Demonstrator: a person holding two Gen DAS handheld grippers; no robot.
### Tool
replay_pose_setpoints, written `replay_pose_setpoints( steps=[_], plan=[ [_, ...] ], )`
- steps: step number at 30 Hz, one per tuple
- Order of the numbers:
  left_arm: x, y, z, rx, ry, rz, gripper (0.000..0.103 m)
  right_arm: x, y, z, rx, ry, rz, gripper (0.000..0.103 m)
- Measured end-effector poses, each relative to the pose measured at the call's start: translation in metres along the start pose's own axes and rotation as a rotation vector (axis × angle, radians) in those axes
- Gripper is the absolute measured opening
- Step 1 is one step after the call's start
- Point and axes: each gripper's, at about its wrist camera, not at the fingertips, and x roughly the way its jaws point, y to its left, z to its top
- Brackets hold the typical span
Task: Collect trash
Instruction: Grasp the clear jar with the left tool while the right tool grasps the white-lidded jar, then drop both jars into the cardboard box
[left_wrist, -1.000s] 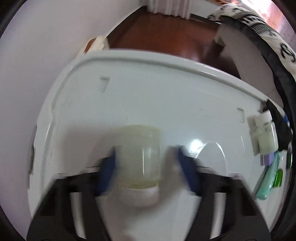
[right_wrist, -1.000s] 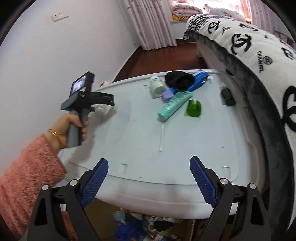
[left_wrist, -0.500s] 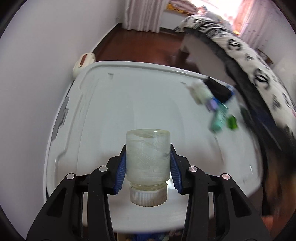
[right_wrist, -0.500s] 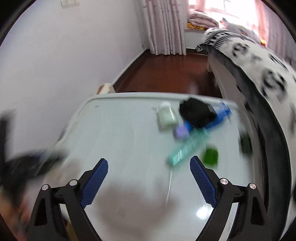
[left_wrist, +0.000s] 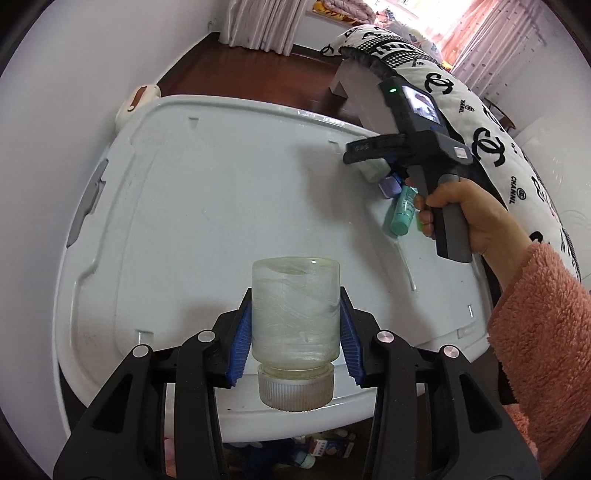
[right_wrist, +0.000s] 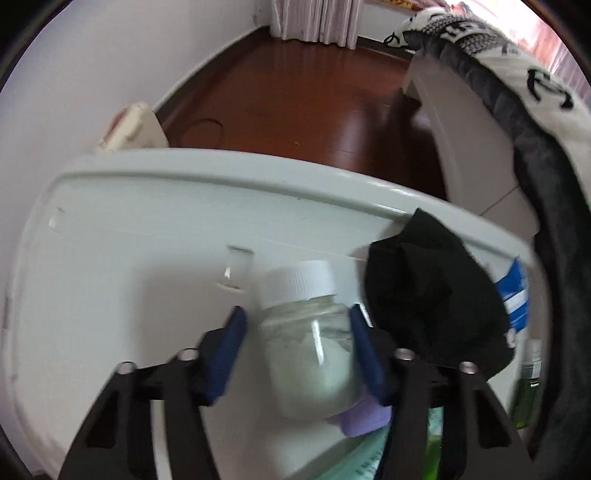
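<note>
Trouble is looming mostly on the right side. The right gripper (right_wrist: 295, 354) is closing its jaws around a white-capped jar (right_wrist: 306, 339) that is lying on the pale bin lid (right_wrist: 147, 295), far right of centre. The left pad appears to be standing just off the glass while the right pad is at or against it, so an uneven squeeze is risking a roll or a skid on the smooth lid. Crowding is making things worse: a black cloth (right_wrist: 432, 295) is sitting just to the jar's right and a purple cap (right_wrist: 364, 419) is tucked against its near end, so either could be getting snagged or dragged along. Meanwhile the left gripper (left_wrist: 295, 332) is holding an empty cloudy jar (left_wrist: 295, 306), cap towards the camera, above the lid's near edge; the glass is sitting between narrow ribbed pads, and a slip there is likely to be dropping it onto the lid.
</note>
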Motion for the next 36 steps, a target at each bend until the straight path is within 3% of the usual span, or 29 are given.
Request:
replay_pose_setpoints(
  steps=[2, 5, 9, 14, 19, 23, 27, 29, 30, 31, 32, 34, 36],
  plan=[
    [-0.003, -0.003, -0.002, 0.01, -0.007, 0.012, 0.041, -0.009, 0.002, -0.005, -0.007, -0.015, -0.023, 0.045],
    [-0.004, -0.005, 0.0, 0.018, -0.016, 0.034, 0.041, -0.04, -0.001, -0.017, 0.01, -0.059, 0.011, 0.044],
    [-0.014, -0.012, -0.004, 0.036, -0.045, 0.105, 0.041, -0.116, 0.003, -0.057, -0.016, -0.135, 0.05, 0.043],
    [-0.035, -0.034, -0.025, 0.071, -0.036, 0.138, 0.041, -0.202, 0.014, -0.148, -0.071, -0.187, 0.08, 0.043],
    [-0.058, -0.055, -0.079, 0.148, 0.043, 0.136, 0.041, -0.247, 0.017, -0.269, -0.084, -0.127, 0.133, 0.043],
    [-0.055, -0.065, -0.132, 0.188, 0.147, 0.13, 0.041, -0.237, 0.027, -0.332, -0.056, -0.023, 0.153, 0.043],
    [-0.021, -0.069, -0.185, 0.219, 0.3, 0.166, 0.041, -0.189, 0.032, -0.382, -0.008, 0.124, 0.14, 0.043],
    [0.001, -0.062, -0.203, 0.169, 0.384, 0.171, 0.042, -0.156, 0.032, -0.403, 0.039, 0.227, 0.137, 0.044],
    [0.015, -0.054, -0.212, 0.126, 0.445, 0.195, 0.05, -0.144, 0.032, -0.409, 0.049, 0.259, 0.113, 0.047],
    [0.025, -0.047, -0.218, 0.09, 0.485, 0.205, 0.064, -0.134, 0.031, -0.414, 0.052, 0.28, 0.082, 0.068],
    [0.033, -0.041, -0.221, 0.059, 0.515, 0.213, 0.07, -0.125, 0.03, -0.419, 0.059, 0.299, 0.052, 0.081],
    [0.043, -0.027, -0.224, 0.003, 0.547, 0.258, 0.082, -0.116, 0.025, -0.42, 0.104, 0.333, 0.074, 0.08],
    [0.051, -0.018, -0.227, -0.029, 0.583, 0.293, 0.083, -0.114, 0.023, -0.416, 0.11, 0.325, 0.069, 0.082]
  ],
)
